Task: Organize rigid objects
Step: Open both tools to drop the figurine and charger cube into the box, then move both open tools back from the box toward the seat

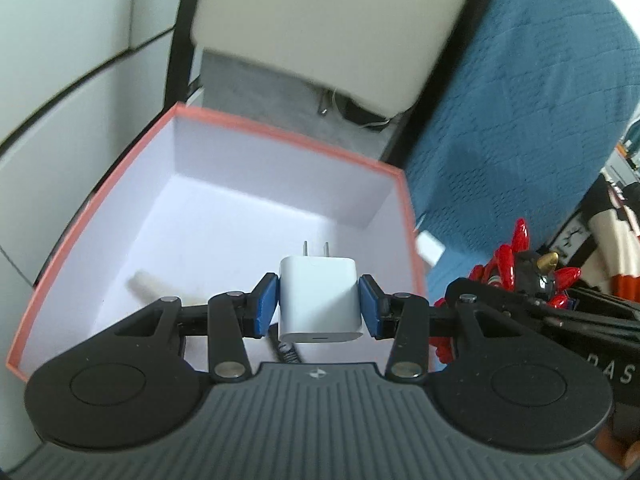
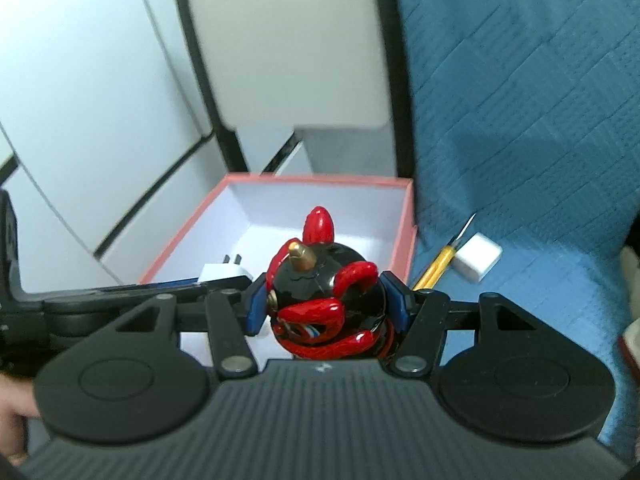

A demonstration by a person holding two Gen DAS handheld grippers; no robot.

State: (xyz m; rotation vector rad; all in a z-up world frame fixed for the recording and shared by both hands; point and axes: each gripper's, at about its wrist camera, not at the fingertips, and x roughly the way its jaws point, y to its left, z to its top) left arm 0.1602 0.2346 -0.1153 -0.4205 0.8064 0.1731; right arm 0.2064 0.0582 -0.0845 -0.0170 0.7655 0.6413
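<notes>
My left gripper (image 1: pixel 319 304) is shut on a white plug charger (image 1: pixel 319 300), prongs pointing forward, held above the open red-rimmed box (image 1: pixel 280 128) with a white inside. A small pale cylinder (image 1: pixel 150 286) lies on the box floor at the left. My right gripper (image 2: pixel 326 304) is shut on a black and red toy figure (image 2: pixel 324 300) with gold studs, held over the near right part of the box (image 2: pixel 320 180). The figure also shows at the right of the left wrist view (image 1: pixel 520 268), and the charger shows in the right wrist view (image 2: pixel 222 271).
The box sits on a blue quilted cover (image 2: pixel 520 120). On the cover to the right of the box lie a yellow craft knife (image 2: pixel 436 266) and a white block (image 2: pixel 478 256). White cabinet panels (image 2: pixel 80 100) and a pale chair back (image 2: pixel 288 40) stand behind.
</notes>
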